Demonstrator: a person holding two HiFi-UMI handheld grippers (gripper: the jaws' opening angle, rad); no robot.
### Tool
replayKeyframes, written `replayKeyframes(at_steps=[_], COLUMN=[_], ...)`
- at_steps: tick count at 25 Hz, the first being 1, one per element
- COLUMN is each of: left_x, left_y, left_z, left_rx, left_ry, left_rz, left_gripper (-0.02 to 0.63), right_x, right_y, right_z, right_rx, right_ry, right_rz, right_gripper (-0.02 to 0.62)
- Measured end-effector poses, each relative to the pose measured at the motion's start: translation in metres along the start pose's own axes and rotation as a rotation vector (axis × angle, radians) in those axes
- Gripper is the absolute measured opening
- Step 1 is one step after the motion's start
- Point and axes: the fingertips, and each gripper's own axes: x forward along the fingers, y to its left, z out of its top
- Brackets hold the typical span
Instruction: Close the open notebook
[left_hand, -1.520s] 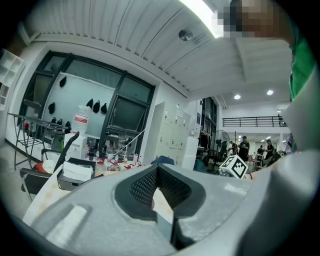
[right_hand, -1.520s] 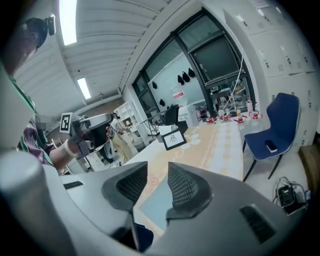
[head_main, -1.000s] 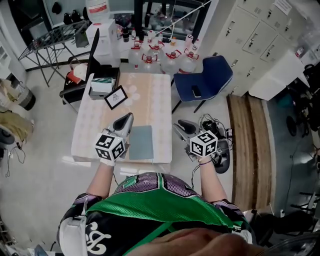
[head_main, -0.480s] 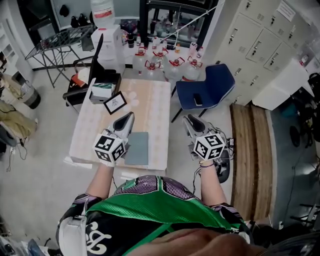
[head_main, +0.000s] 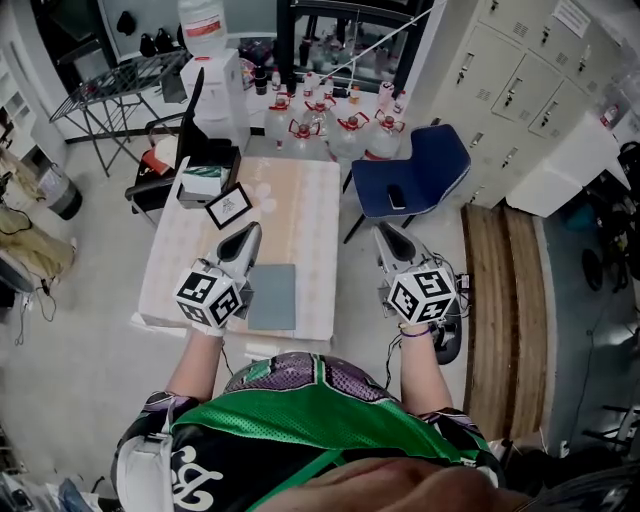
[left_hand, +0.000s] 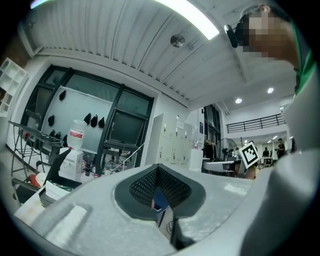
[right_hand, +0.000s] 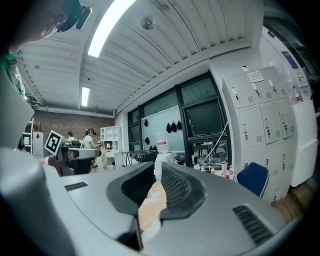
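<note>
You are holding the left gripper (head_main: 249, 233) over the near part of the tabletop (head_main: 300, 200), just beside the left edge of the notebook (head_main: 272, 296); its jaws are sitting together at the tips and gripping nothing, with only a thin slit showing lower down in the left gripper view (left_hand: 159, 168). The notebook is lying flat and closed, grey cover up, at the near edge of the tabletop, a little toward the near right corner; neither gripper is touching it. You are carrying the right gripper (head_main: 386, 233) off the tabletop's right edge, over the floor; its jaws are closing with a gap between them and nothing in it, and the pale tabletop is showing through that gap in the right gripper view (right_hand: 156, 170). A framed picture (head_main: 229, 205) is standing toward the left edge, and a box (head_main: 205, 180) is sitting at the far left corner; a blue chair (head_main: 415, 170) is standing beside the far right corner.
</note>
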Motion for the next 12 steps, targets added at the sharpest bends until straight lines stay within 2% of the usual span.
replayKeyframes(at_steps=[7,12], left_x=[-0.001,-0.002], left_y=[-0.006,-0.014], left_z=[0.003,-0.005], left_rx=[0.038,0.113], left_ry=[0.0,0.033], left_rz=[-0.012,-0.014], left_gripper=[0.015,0.015], right_x=[-0.003,-0.007], right_y=[-0.006,-0.008], right_z=[0.004,0.006], right_rx=[-0.002,0.018], right_ry=[0.006,-0.011], right_rz=[-0.082,-0.119], right_gripper=[0.029,0.02])
